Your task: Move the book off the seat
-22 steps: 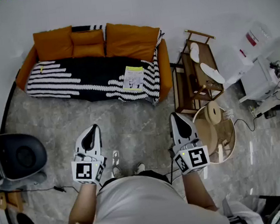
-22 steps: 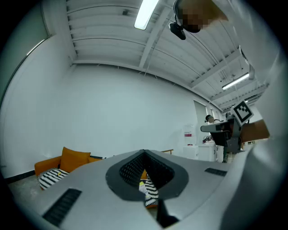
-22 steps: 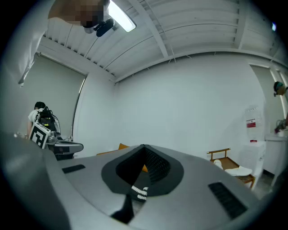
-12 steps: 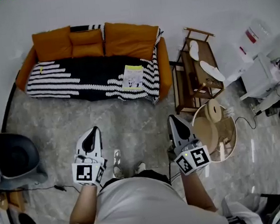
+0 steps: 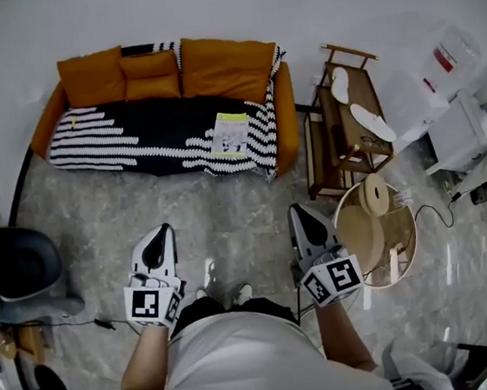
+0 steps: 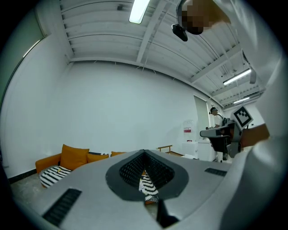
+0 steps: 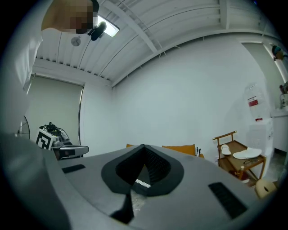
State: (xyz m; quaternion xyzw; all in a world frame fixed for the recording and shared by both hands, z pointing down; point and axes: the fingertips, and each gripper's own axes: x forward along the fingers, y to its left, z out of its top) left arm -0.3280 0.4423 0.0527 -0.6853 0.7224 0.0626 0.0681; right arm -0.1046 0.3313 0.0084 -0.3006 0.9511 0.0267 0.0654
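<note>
Head view: thin white-and-yellow book [image 5: 231, 134] lies on the black-and-white striped throw [image 5: 133, 141] covering the orange fabric sofa [image 5: 229, 69]. It is well apart from both grippers, at 1 o'clock from the left hand-held gripper [image 5: 161, 230] and 11 o'clock from the right hand-held gripper [image 5: 299, 210]. Both are clenched and empty. Grey marble floor [image 5: 227, 205] lies between. A brown wooden rack [image 5: 343, 148] stands at 1 o'clock from the right one.

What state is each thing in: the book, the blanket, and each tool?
book: lying flat on the blanket, untouched.
blanket: spread over the seat of the sofa.
left tool: shut, empty, away from the book.
right tool: shut, empty, away from the book.
</note>
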